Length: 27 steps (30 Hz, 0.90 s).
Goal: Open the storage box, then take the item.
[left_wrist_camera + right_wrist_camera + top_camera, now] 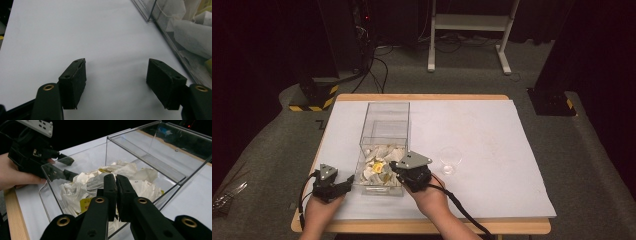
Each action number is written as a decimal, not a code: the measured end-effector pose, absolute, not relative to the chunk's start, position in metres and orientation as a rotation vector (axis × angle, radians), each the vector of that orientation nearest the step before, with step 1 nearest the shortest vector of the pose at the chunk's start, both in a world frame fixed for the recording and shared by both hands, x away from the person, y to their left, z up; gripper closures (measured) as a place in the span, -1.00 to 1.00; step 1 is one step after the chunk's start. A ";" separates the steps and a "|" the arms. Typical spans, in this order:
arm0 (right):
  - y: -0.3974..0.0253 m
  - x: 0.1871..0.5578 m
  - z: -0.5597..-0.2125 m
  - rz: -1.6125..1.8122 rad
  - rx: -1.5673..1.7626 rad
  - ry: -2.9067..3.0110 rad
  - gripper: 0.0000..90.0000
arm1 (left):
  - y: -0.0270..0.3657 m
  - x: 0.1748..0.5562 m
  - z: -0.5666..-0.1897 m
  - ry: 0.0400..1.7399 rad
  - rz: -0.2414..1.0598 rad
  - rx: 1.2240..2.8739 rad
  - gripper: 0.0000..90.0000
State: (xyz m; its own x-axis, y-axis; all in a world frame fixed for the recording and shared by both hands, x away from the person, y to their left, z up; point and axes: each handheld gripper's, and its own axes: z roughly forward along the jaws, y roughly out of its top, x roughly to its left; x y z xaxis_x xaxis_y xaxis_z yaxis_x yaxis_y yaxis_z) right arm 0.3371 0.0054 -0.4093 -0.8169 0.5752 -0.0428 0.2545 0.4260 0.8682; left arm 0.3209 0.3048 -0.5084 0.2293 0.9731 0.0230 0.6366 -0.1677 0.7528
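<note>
A clear plastic box [384, 112] stands on the white sheet, its near end filled with white paper sachets [379, 165], some with yellow tags. My right gripper [397, 169] hangs over the box's near right corner, shut, with nothing visible between its jaws [116, 178]. Below it lie the sachets [142, 186] inside the box's clear wall [150, 152]. My left gripper [348, 181] rests on the sheet just left of the box, open and empty [116, 72]. The box wall [175, 50] and the sachets [192, 35] are to its right. The left gripper [71, 167] also shows through the box.
A small clear cup [451, 159] stands on the white sheet [492, 135] right of my right hand. The wooden table edge [412, 227] runs along the front. A white desk frame [469, 22] and cables stand on the floor beyond.
</note>
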 end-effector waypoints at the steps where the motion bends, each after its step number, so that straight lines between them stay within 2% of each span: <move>1: 0.004 0.337 -0.408 1.353 0.715 2.344 0.94 | 0.305 0.321 -0.508 1.478 0.697 1.886 -0.28; 27: -0.017 0.334 -0.383 1.448 0.717 2.234 0.94 | 0.305 0.321 -0.509 1.476 0.700 1.885 -0.28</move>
